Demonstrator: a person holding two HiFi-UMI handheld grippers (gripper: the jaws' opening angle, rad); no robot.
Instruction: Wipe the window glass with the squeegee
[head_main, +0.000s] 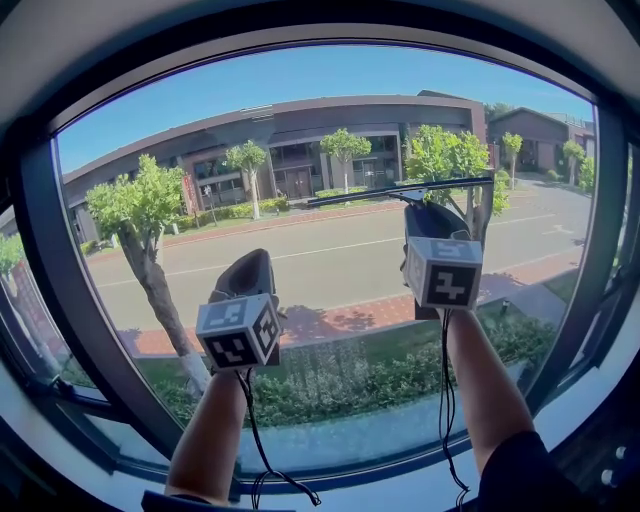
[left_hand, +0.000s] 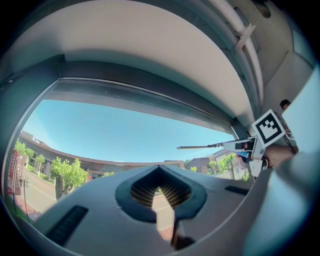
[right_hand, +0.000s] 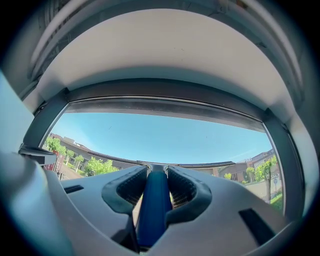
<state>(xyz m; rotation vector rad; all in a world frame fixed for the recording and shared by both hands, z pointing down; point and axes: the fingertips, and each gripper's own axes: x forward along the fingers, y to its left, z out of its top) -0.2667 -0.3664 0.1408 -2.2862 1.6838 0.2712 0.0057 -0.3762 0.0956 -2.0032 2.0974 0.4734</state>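
right fingers: the right gripper (right_hand: 156, 170) has its jaws clamped on the blue handle of the squeegee (right_hand: 154, 210); the handle fills the gap between the ribbed pads (right_hand: 131, 189).
left fingers: the left gripper (left_hand: 159, 172) has its jaws drawn together at the tips, with nothing between them; only the street shows through the hollow of the pads.
squeegee: in the head view its long dark blade (head_main: 400, 190) lies almost level, tilted up a little to the right, over the right half of the window glass (head_main: 330, 95), about at the height of the building's ground floor outside. whether the rubber edge presses on the pane i cannot tell.
hands: right arm raised high, left arm lower and to the left, well apart from the tool. each gripper carries its marker cube (head_main: 443, 272).
surround: dark window frame (head_main: 60, 290) rings the pane; road, trees and a low building lie beyond.
step in hand: likely mid-wipe, the blade set on the pane partway down, most of the lower glass yet to cover.
next move: probably a steady pull downward, keeping the blade flat on the glass with even pressure and the grip firm, so the handle does not twist between the jaws.
writing: no brand visible on the tool. the cubes show only black-and-white square patterns. a red sign (head_main: 188, 193) outside is too small to read.
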